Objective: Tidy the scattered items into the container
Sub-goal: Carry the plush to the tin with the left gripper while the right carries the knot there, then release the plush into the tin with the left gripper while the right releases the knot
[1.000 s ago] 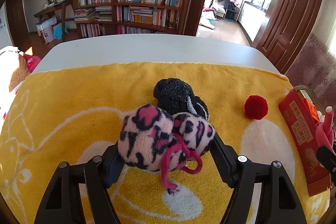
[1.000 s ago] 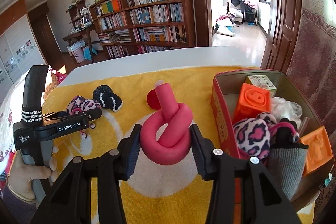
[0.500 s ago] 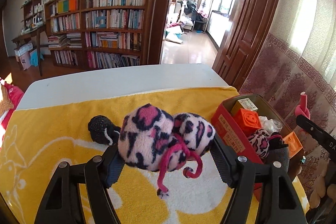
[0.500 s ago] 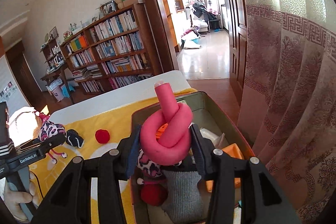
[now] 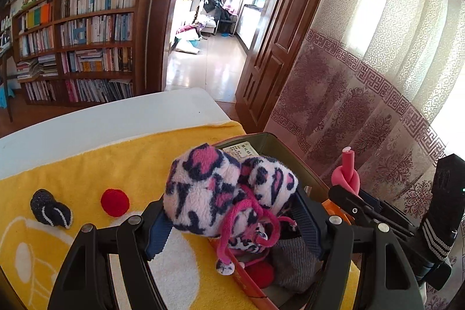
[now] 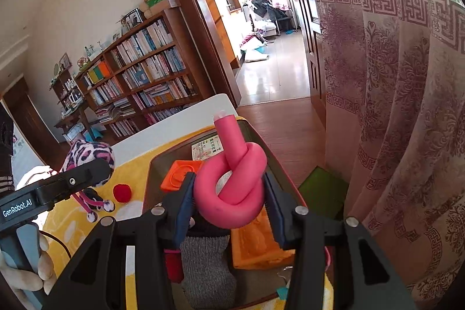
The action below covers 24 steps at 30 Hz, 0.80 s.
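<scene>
My left gripper [image 5: 232,220] is shut on a pink leopard-print plush toy [image 5: 215,188], whose pink cords dangle over the near left corner of the red box [image 5: 293,164]. My right gripper [image 6: 228,208] is shut on a pink knotted foam tube [image 6: 232,188] and hovers above the middle of the box [image 6: 149,173]. Inside the box lie orange blocks [image 6: 181,175], a grey sock [image 6: 206,260] and a printed card [image 6: 207,150]. A red pompom [image 5: 114,202] and a black knitted piece [image 5: 51,208] rest on the yellow towel [image 5: 87,170], left of the box.
The box stands at the table's right end, close to a patterned curtain [image 6: 392,106]. Past the table edge there is wooden floor with a green item [image 6: 319,188] on it. A person's hand [image 6: 26,272] grips the left tool's handle. Bookshelves stand behind the table.
Both grippers have swung right from over the towel to over the box, each still holding its toy. The pompom and black piece now lie to the left in the left wrist view.
</scene>
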### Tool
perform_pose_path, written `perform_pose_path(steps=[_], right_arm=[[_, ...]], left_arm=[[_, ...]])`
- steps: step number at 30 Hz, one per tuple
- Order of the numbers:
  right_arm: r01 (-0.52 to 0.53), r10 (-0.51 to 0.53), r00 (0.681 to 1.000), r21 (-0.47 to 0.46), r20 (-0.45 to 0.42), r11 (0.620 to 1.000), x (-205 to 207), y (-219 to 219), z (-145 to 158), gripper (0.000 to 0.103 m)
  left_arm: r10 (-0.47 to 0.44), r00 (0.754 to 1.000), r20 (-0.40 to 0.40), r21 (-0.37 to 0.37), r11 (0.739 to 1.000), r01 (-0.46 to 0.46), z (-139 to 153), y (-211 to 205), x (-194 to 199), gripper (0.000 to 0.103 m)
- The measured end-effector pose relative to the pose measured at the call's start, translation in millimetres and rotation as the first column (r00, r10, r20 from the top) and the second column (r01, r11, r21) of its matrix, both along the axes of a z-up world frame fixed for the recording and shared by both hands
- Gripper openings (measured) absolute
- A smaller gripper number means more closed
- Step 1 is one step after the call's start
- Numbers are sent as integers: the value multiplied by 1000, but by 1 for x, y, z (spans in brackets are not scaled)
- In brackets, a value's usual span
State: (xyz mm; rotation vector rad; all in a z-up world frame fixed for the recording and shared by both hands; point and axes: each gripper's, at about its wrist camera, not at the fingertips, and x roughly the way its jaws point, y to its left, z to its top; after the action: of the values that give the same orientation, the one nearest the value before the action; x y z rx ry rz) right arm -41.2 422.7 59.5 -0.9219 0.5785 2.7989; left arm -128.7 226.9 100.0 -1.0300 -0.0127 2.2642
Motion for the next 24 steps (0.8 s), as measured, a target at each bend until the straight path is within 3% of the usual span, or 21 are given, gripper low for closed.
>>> perform_pose_path(steps=[8, 11, 13, 24], right_arm=[[64, -66, 997, -69, -34, 996, 10, 31, 0, 49], [64, -67, 997, -80, -38, 995, 12, 33, -1, 49], [55, -59, 997, -82, -40, 995, 11, 32, 0, 49], [1, -5, 999, -97, -47, 995, 5, 23, 2, 49]], left_arm=[[-101, 994, 36, -29, 994, 102, -21, 34, 38, 76], [-125, 991, 57, -49, 991, 128, -29, 41, 51, 79], [-135, 989, 64, -65, 988, 140, -31, 44, 55, 86], [-86, 994, 61, -46, 995, 89, -28, 14, 56, 87]])
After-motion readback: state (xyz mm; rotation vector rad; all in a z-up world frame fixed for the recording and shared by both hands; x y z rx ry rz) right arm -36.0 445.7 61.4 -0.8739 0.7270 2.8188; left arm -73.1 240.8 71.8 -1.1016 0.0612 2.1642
